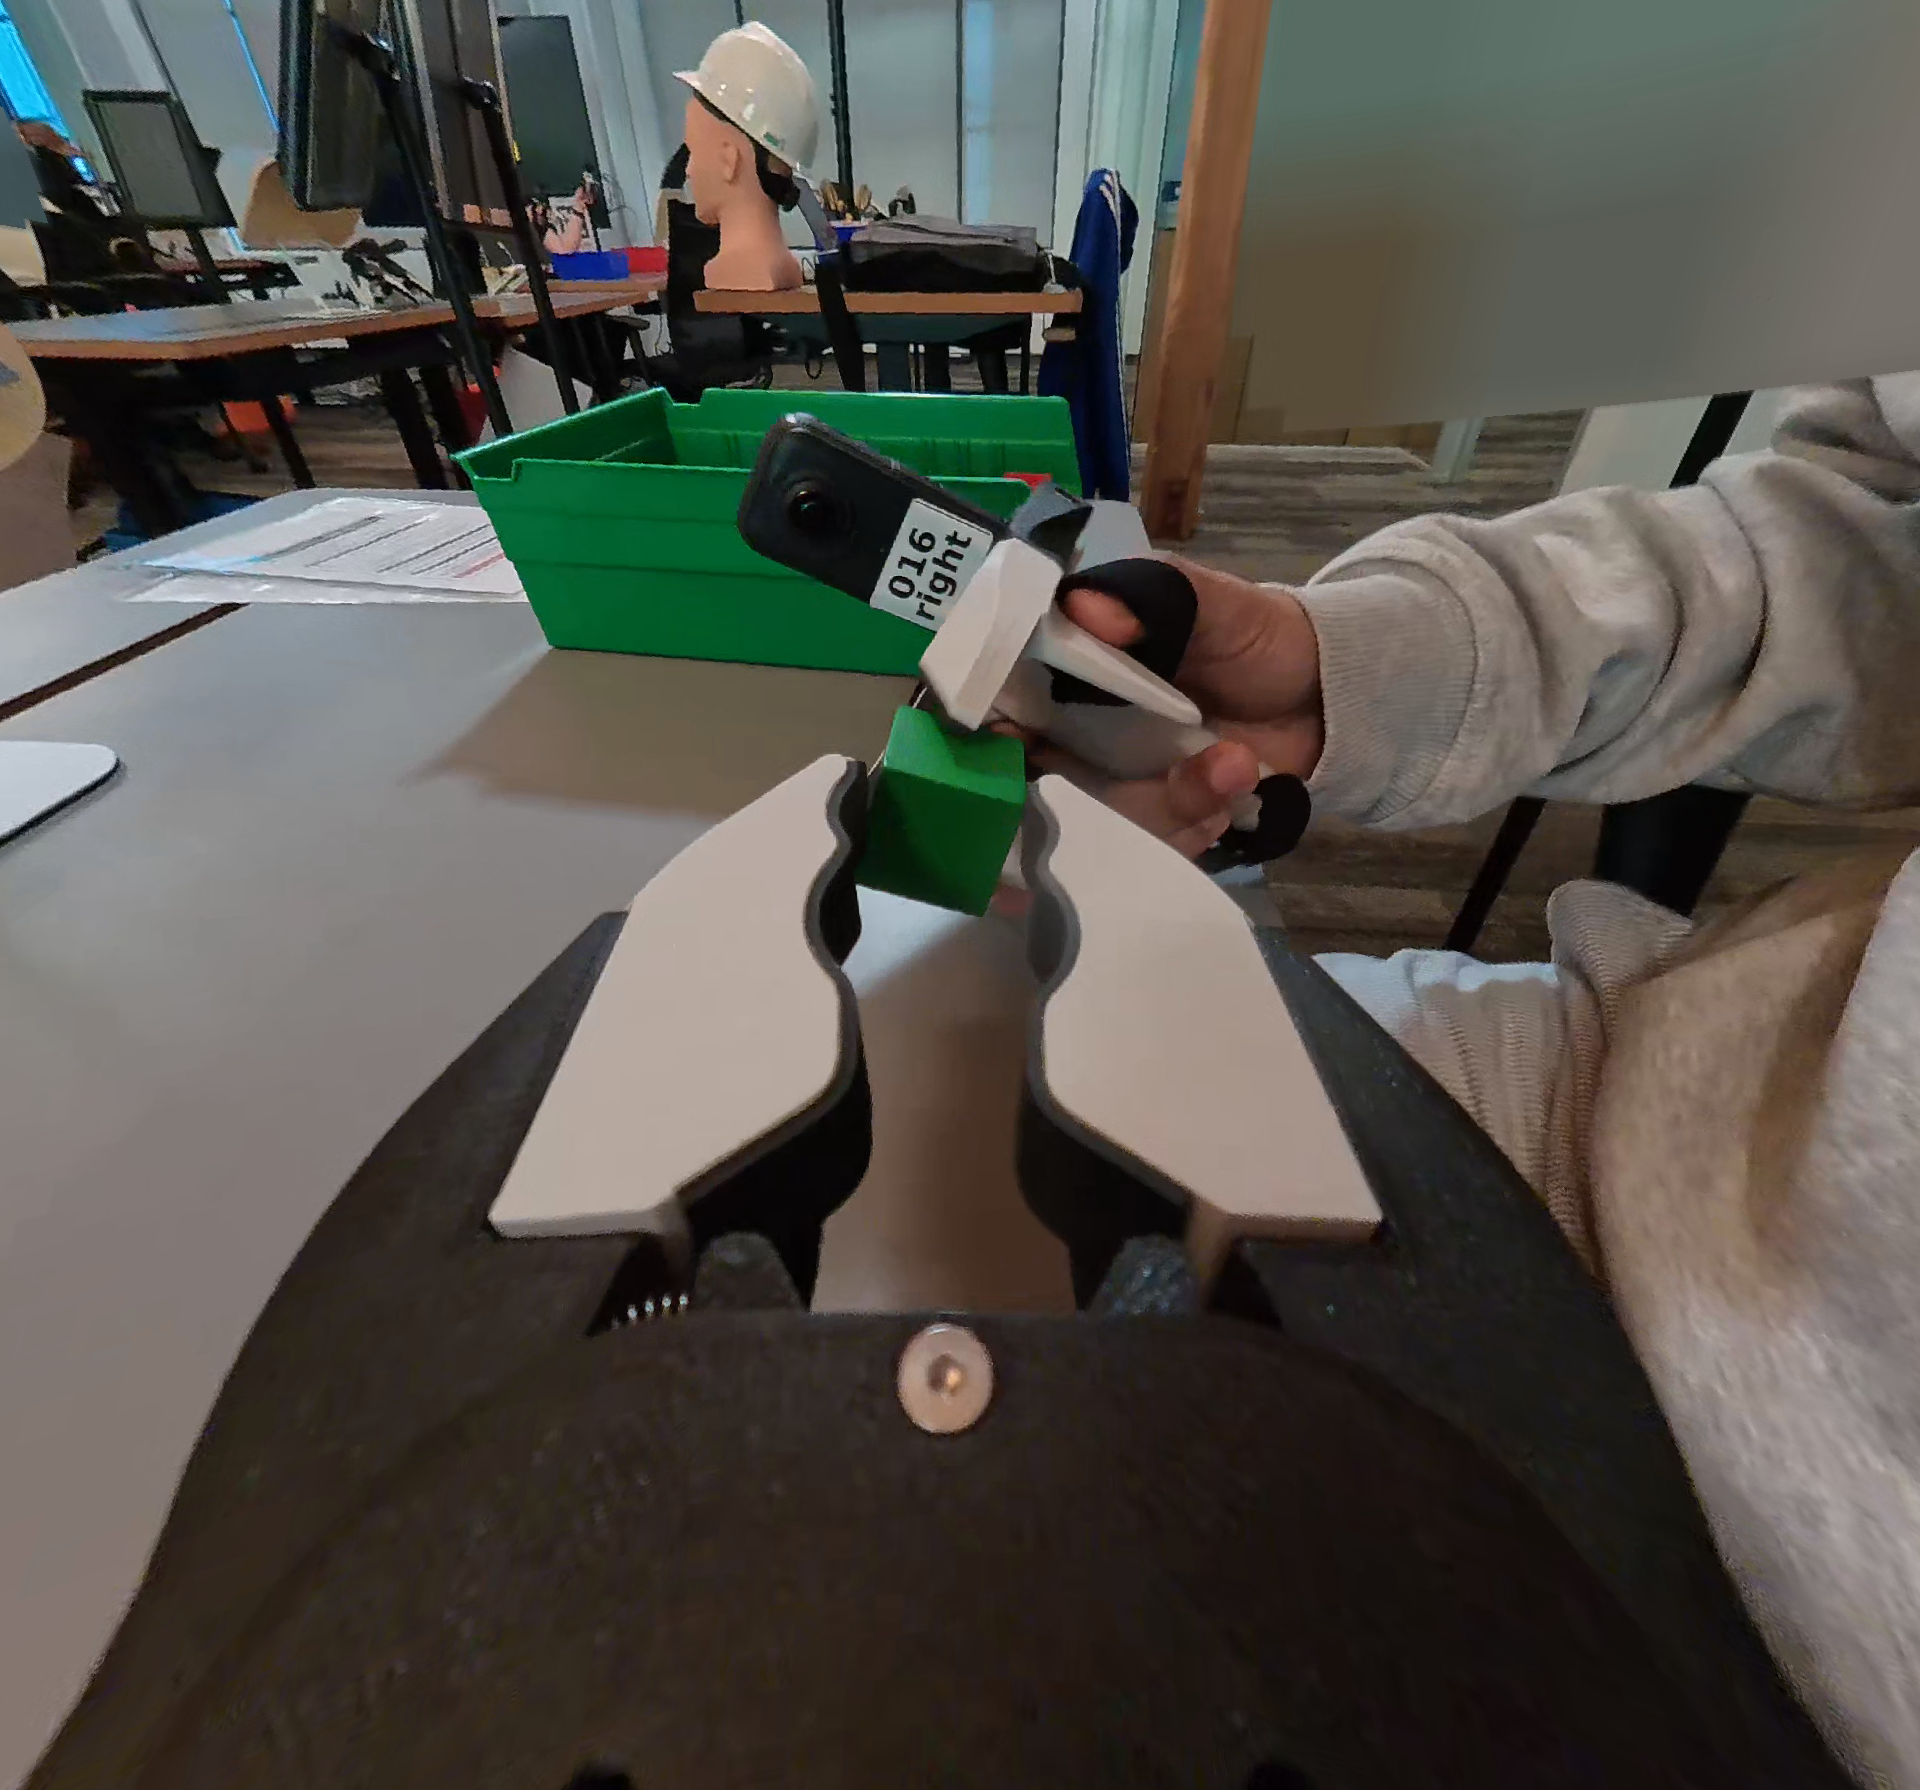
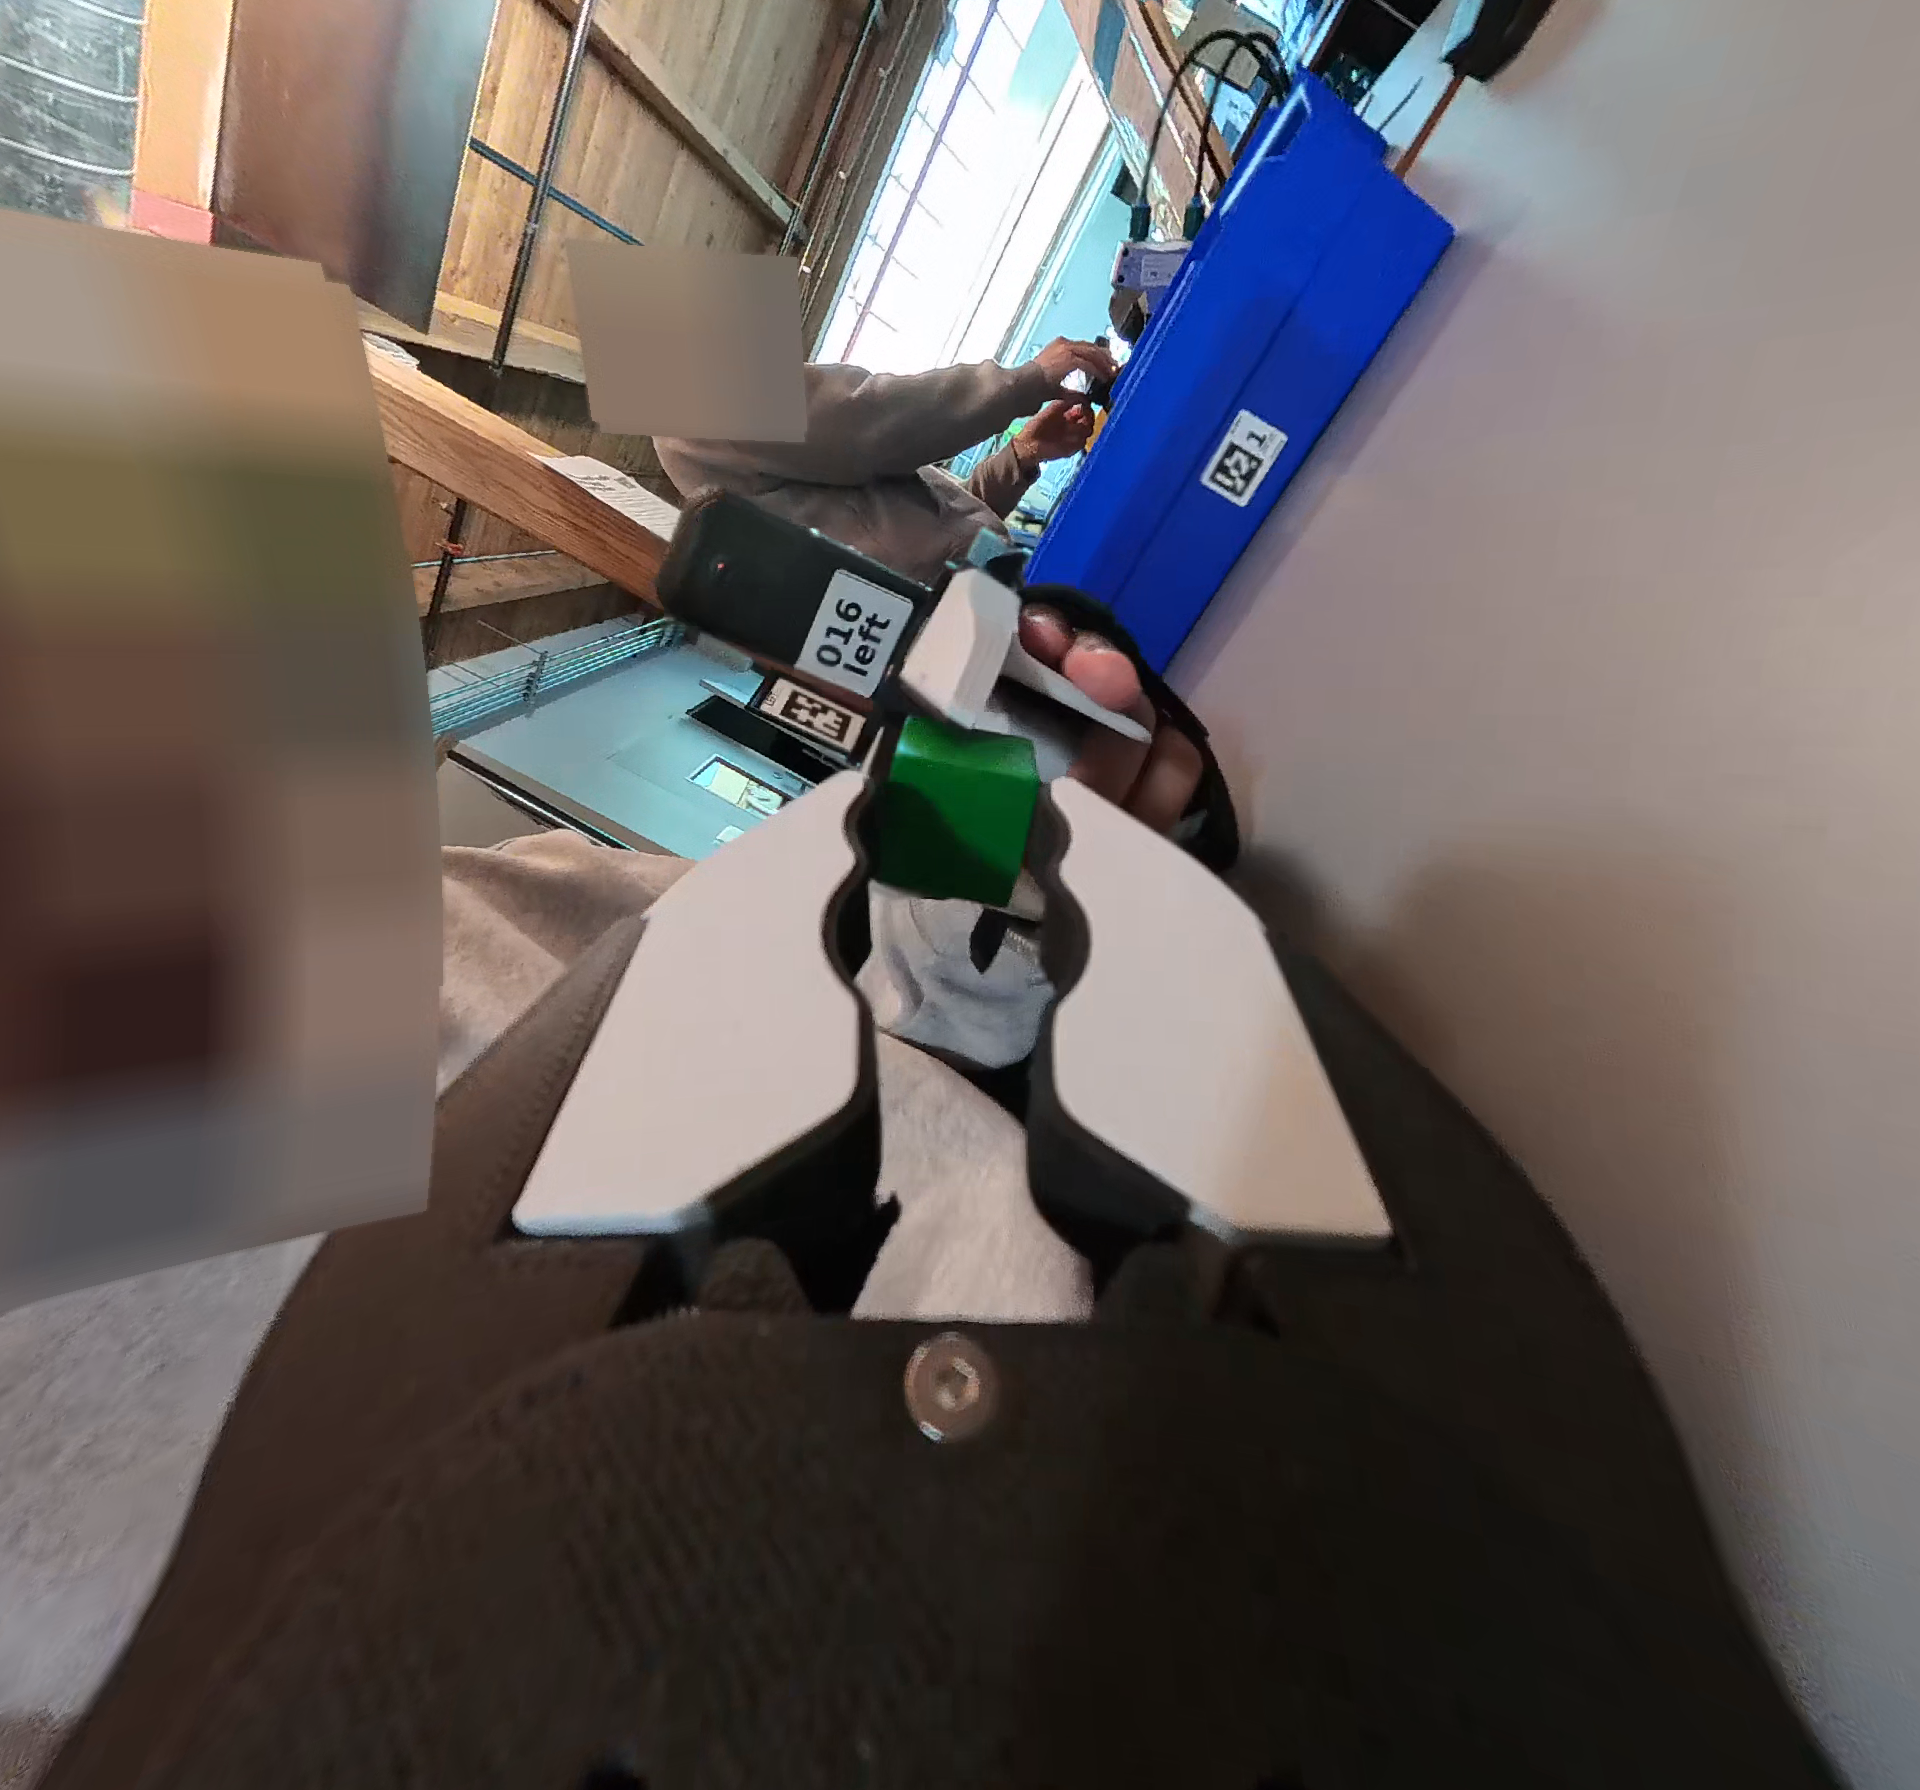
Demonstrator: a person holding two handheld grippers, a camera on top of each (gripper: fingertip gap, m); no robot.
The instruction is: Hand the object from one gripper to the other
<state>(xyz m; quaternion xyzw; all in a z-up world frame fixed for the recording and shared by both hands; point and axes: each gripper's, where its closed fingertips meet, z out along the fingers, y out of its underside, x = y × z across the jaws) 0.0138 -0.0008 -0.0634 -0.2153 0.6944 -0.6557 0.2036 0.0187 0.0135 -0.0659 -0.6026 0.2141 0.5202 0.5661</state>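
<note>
Left wrist view, left to right: a pale flat corner (image 1: 42,784) sits at the worktop (image 1: 312,909) edge; papers (image 1: 343,551) lie farther back. The green bin (image 1: 665,545) stands on the worktop behind the handover point, well apart from the cube.

Your left tongs (image 1: 940,831) have the green cube (image 1: 940,826) between the tips. The left pad touches it; a sliver of gap shows at the right pad, so you cannot tell from here whether the grip is clenched. The cube is off the worktop, in the air.

Your right tongs (image 1: 987,701) come in from the right, just above and behind the cube. Their tips are hidden by the cube and their own body.

Right wrist view, rolled sideways: your right tongs (image 2: 951,831) flank the cube (image 2: 956,826) on both sides, apparently gripping it. The left tongs (image 2: 966,701) sit just beyond the cube. A blue bin (image 2: 1247,390) rests on the worktop (image 2: 1662,597) past them. A seated person (image 2: 831,452) works in the background.
</note>
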